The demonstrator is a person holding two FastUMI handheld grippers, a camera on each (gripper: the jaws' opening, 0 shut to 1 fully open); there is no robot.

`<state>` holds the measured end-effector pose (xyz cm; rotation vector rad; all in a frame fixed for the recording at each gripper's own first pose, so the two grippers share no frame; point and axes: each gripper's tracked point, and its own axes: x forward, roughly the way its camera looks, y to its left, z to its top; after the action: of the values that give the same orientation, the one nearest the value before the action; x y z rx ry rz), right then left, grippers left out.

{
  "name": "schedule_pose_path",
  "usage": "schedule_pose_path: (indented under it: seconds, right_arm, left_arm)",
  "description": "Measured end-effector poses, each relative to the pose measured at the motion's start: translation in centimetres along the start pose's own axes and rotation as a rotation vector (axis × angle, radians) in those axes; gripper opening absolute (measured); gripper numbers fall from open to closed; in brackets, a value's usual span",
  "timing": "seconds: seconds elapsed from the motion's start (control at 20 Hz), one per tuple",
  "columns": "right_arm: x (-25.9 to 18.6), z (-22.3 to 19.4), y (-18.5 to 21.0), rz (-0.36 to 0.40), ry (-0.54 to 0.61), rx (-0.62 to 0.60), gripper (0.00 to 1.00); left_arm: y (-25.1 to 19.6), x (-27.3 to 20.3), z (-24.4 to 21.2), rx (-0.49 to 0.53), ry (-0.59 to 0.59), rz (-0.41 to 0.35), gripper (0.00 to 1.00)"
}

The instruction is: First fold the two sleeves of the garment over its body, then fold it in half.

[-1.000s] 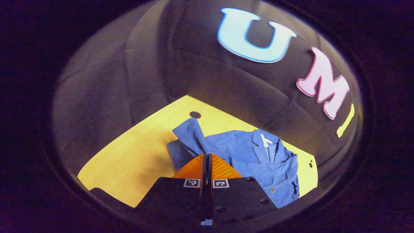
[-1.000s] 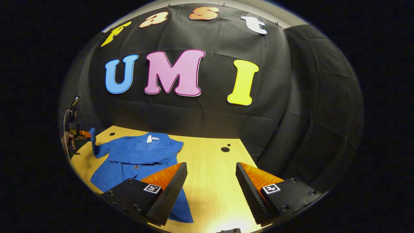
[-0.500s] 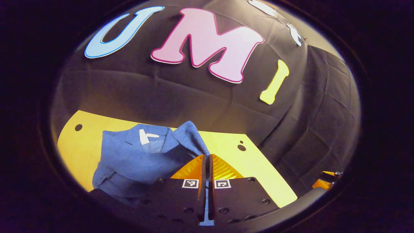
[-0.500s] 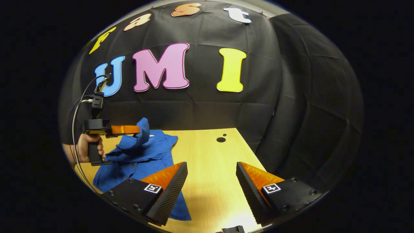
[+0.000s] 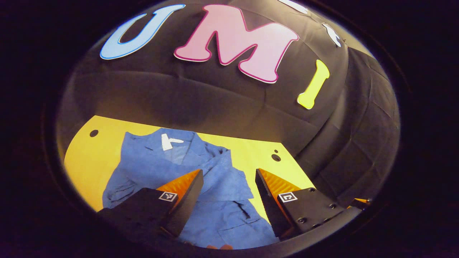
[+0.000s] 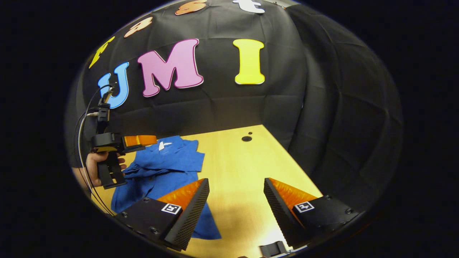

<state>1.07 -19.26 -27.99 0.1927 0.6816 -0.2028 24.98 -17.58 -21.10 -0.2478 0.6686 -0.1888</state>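
Left gripper view: the left gripper (image 5: 227, 186) hangs spread above a blue jacket (image 5: 200, 172), one sleeve (image 5: 229, 179) lying across its body. Right gripper (image 6: 236, 197) is spread too, over the wooden table (image 6: 244, 168).

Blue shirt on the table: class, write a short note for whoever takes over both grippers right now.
Left gripper: open, hanging over the blue shirt, holding nothing.
Right gripper: open, empty, over the bare table beside the shirt.
Shirt: lies collar toward the wall; one sleeve is folded across its body.
Left to do: the other sleeve appears unfolded; fold it, then fold the shirt in half.
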Motion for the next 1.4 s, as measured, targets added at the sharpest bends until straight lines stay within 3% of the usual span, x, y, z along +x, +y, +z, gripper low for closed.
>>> schedule_pose_path:
  seconds: [0.2,0.35,0.55,0.8,1.0,1.1,1.15,1.3,1.4]
  right_arm:
    - [0.9,-3.9,3.6,0.045,0.071,-0.059,0.98]
    - [1.6,-9.1,4.4,0.04,0.231,-0.075,0.98]
    - [1.3,-14.5,5.5,0.035,0.416,-0.015,0.99]
    - [1.1,-18.9,6.2,-0.001,0.525,0.009,0.99]
    - [0.9,-21.2,6.3,-0.04,0.569,-0.064,0.99]
    - [0.9,-21.3,6.1,-0.047,0.577,-0.104,0.99]
    - [1.1,-21.1,6.1,-0.051,0.566,-0.103,0.99]
    - [1.2,-21.2,6.1,-0.067,0.584,-0.085,1.0]
    - [1.3,-21.1,6.1,-0.075,0.599,-0.078,0.99]
  left_arm:
    - [7.1,-9.3,-5.4,0.051,0.029,0.132,0.85]
    - [12.3,-15.3,-11.5,0.059,0.138,0.227,0.85]
    - [17.2,-20.1,-18.4,0.019,0.246,0.255,0.82]
    - [20.3,-20.0,-23.8,-0.035,0.352,0.291,0.84]
    - [20.5,-19.1,-26.8,-0.079,0.464,0.311,0.84]
    - [20.3,-18.9,-26.2,-0.06,0.455,0.323,0.83]
    - [20.2,-18.8,-26.3,-0.053,0.464,0.328,0.77]
    - [19.7,-19.0,-26.2,-0.001,0.491,0.324,0.75]
    - [18.7,-18.3,-26.5,0.021,0.494,0.311,0.52]
